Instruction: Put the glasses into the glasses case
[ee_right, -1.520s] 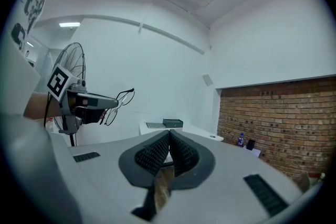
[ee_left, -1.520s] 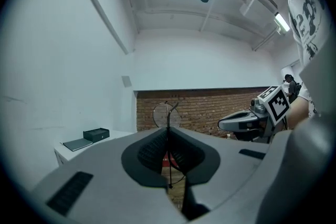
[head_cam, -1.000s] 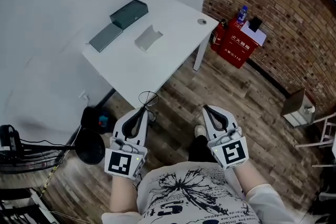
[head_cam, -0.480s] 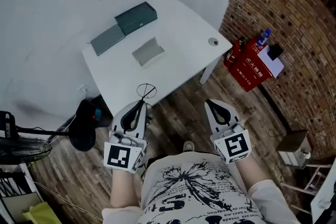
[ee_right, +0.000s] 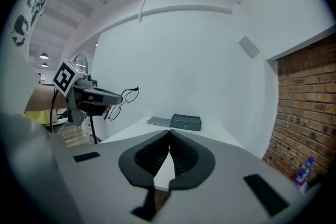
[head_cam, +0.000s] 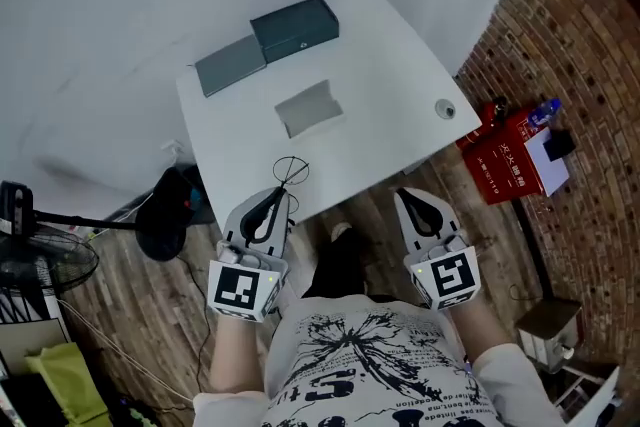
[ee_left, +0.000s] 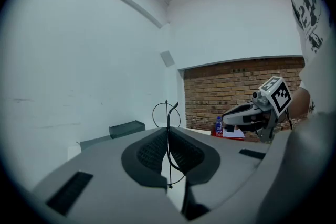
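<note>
1. Tabletop: white, fills the upper middle of the head view. Everything the task needs sits on it or hangs at its near edge.
2. Left gripper: lower left of centre. Its fingers are pressed together on the thin wire frame of the glasses, and one lens ring stands up past the tips.
3. Right gripper: lower right of centre. Its fingers are closed tip to tip with nothing between them, so it is free to help.
4. Dark box: upper centre, closed, with a flat dark panel right against its left end.
5. Grey folded piece: centre of the tabletop, lying open like a shallow trough. Either this or the box may be the glasses case; I cannot tell which.
6. Glasses: in the air over the near tabletop edge, carried by the left gripper. They are near the grey piece and well apart from the box.
7. Progress, as judged: the pickup is done. The glasses have yet to be brought to the case, the case opened if need be, the glasses set in, and the case closed.
</note>
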Action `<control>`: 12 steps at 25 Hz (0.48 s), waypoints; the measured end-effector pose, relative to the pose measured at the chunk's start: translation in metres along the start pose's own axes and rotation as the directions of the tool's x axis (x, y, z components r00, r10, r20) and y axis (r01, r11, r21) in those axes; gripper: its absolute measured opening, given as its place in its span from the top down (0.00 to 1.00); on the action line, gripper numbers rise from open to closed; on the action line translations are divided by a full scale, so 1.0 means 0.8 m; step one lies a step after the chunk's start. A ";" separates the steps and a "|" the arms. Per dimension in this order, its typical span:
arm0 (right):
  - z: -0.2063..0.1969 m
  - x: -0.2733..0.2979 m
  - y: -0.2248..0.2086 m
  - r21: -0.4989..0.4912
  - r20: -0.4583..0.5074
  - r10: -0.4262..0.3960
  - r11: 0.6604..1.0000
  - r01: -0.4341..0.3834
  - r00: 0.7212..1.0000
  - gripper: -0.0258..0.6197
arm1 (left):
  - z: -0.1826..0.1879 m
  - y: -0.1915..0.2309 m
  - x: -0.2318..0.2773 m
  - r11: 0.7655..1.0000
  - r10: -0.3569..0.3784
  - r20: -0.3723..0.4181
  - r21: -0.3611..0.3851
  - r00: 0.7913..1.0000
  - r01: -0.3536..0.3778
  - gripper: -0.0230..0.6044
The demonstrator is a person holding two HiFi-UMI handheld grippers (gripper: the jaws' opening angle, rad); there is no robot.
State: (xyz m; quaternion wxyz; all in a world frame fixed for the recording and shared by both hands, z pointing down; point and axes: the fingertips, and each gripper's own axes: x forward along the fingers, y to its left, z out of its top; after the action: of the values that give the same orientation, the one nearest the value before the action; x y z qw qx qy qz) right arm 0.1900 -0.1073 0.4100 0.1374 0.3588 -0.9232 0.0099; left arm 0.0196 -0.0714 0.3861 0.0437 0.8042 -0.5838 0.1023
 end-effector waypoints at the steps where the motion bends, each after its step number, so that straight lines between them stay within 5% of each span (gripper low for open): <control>1: 0.002 0.015 -0.008 -0.002 -0.001 0.007 1.000 -0.007 1.000 0.94 | -0.003 0.007 0.016 1.000 -0.002 -0.018 0.004 1.000 0.002 0.93; 12: 0.021 0.209 -0.085 -0.001 -0.054 0.058 0.998 -0.059 0.997 0.94 | -0.039 0.119 0.207 0.995 -0.081 -0.197 0.045 0.977 0.091 0.93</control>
State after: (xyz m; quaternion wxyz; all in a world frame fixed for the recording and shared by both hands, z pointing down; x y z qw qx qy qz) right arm 0.1132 -0.2703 0.4319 0.1627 0.3310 -0.9292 0.0223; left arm -0.0249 -0.2495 0.4473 0.0834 0.8157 -0.5384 0.1944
